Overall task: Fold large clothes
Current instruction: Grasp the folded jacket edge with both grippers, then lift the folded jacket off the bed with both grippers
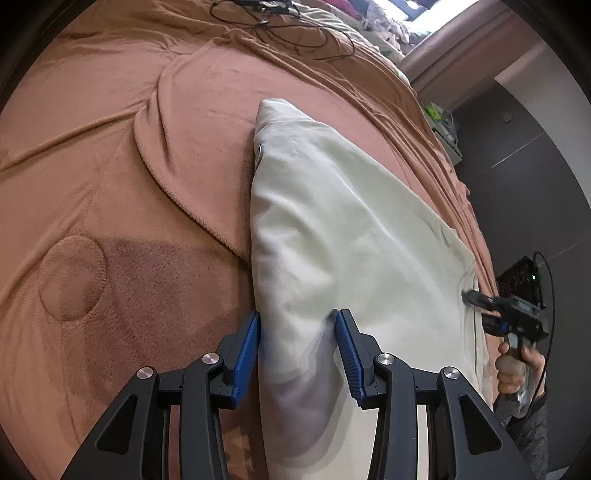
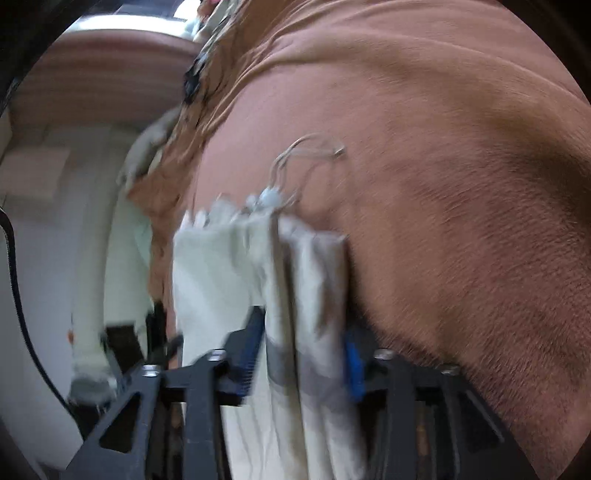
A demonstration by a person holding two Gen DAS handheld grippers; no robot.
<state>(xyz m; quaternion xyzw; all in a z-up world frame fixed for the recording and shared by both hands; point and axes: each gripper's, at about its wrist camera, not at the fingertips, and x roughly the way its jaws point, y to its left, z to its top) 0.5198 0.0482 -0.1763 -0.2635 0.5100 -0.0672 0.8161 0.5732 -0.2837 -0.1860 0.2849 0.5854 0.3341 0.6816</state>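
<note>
Pale garment [image 1: 332, 229] between both grippers' jaws

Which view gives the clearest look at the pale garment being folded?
The left wrist view: the pale garment lies sharp and nearly whole across the brown blanket, with the left gripper clamped on its near fold. The right wrist view is blurred and shows only a bunched edge with drawstrings, between the right gripper's fingers.

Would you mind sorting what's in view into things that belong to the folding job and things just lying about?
Part of the job:
- white garment, folded long on the bed
- left gripper, closed on its near end
- right gripper, with bunched cloth between its pads

Lying about:
- brown blanket
- black cables
- clothes pile
</note>
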